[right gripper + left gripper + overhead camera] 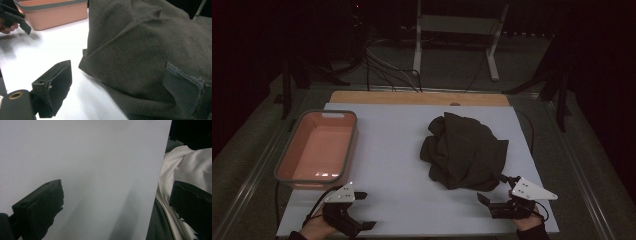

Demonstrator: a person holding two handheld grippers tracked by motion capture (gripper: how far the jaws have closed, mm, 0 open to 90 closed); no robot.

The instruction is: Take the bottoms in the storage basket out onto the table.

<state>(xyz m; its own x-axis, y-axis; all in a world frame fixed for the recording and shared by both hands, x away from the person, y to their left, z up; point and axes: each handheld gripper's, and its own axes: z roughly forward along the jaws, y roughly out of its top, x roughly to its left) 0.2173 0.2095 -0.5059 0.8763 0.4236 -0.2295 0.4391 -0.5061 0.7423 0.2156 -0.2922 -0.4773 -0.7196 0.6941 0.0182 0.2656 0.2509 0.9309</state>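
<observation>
Now the dark cloth [464, 152] lies crumpled right of centre on the counter [392, 150]. Lower right, the right hand-held gripper [493, 188] gapes wide beside it; lower left, the left hand-held gripper [363, 210] gapes empty.

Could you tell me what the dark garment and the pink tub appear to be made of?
The dark garment looks like soft matte woven or knit cloth: fine grain, limp folds. The pink tub seems moulded plastic with a grey rim, smooth and faintly glossy.
</observation>
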